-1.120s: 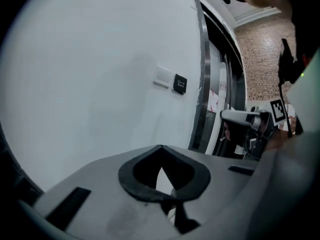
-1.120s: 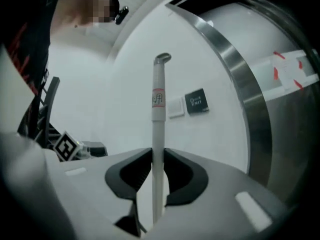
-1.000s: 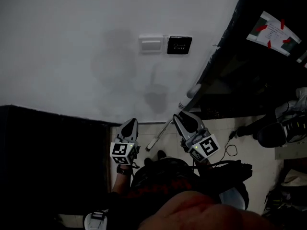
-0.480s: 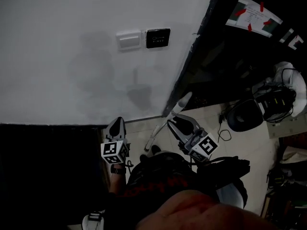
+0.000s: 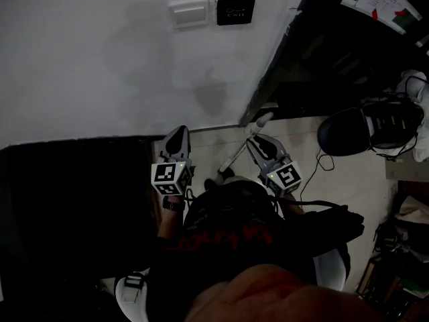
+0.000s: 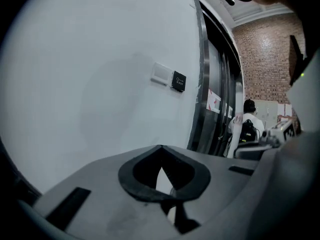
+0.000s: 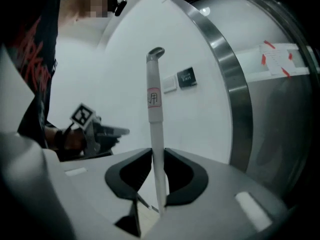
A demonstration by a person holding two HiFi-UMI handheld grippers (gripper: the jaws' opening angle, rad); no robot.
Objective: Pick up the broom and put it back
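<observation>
The broom's pale handle (image 7: pixel 154 114) stands upright between the pads of my right gripper (image 7: pixel 156 156), which is shut on it; its hooked top (image 7: pixel 155 53) rises above the jaws against the white wall. From the head view the handle (image 5: pixel 236 158) slants down from near the door frame to the floor, with the right gripper (image 5: pixel 257 141) on its upper part. My left gripper (image 5: pixel 177 133) hangs beside it to the left, apart from the broom. Its jaws (image 6: pixel 160 151) meet at the tips with nothing between them. The broom's head is hidden.
A white switch (image 5: pixel 187 12) and a black panel (image 5: pixel 234 10) sit on the wall. A dark metal-framed glass door (image 5: pixel 281 66) is to the right, a black bag (image 5: pixel 348 129) and cables on the floor beyond. A black cabinet (image 5: pixel 67 180) stands at the left. A person (image 6: pixel 247 126) sits far off.
My right gripper has dropped lower with the broom handle still in its jaws. The left gripper has hardly shifted. The head view has swung, so the wall switches sit higher in the picture.
</observation>
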